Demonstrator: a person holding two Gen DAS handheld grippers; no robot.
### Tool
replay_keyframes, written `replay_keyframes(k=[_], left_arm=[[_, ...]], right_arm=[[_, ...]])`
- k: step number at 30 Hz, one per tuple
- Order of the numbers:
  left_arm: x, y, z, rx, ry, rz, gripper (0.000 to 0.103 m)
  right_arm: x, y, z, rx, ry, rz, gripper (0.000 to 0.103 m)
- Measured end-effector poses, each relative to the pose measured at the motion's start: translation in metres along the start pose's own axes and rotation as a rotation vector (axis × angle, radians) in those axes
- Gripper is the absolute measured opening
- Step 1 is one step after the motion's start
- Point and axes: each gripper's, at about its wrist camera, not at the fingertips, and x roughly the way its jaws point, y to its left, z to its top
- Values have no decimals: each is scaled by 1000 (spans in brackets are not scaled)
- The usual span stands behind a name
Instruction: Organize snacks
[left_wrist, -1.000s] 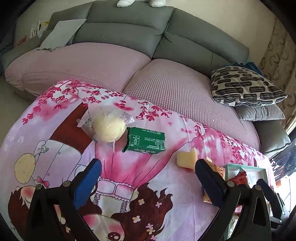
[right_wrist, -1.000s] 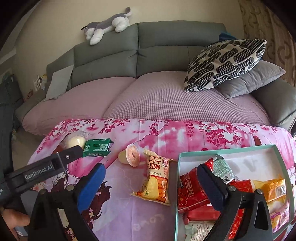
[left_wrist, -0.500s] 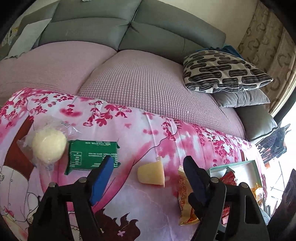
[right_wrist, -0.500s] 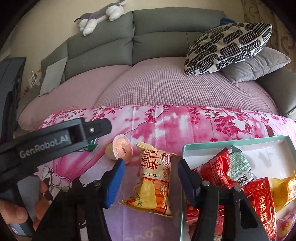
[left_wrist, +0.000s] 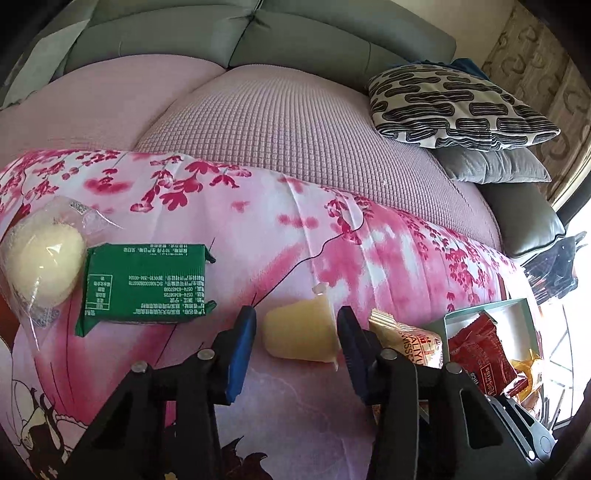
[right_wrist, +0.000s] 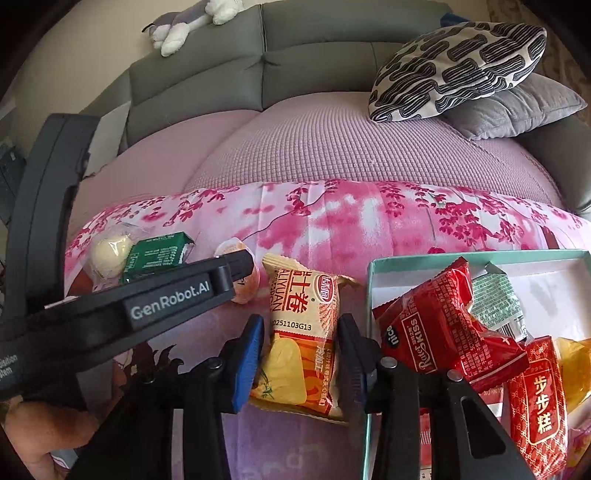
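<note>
The pick-up step is in hand: the left gripper, its jaws just closing, brackets the jelly cup, while the right gripper is closed around the egg-roll packet — both on the floral sheet. A lift into the teal box is probably called for next.

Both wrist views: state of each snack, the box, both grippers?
left gripper: jaws just closing around jelly cup, small gaps
jelly cup: on its side, sealed
right gripper: jaws just closing, pinching egg roll pack
egg roll pack: flat, sealed
box: open, part filled
green pack: flat, back up
</note>
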Motion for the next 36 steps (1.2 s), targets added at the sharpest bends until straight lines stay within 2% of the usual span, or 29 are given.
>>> replay_keyframes(k=[9,16,18,36], left_arm=[[2,0,-3,2,-6,-2,40],[2,-1,-3,6,-9,7,40],[2,-1,-3,6,-9,6,40],[-2,1,-3,-5,-18,14,39]], right_arm=[[0,2,0,5,-1,-5,43],[2,5,-2,-18,-3,-22,41],[6,3,-3,-5,18,-11,39],[4,0,-3,14,15,2,38]])
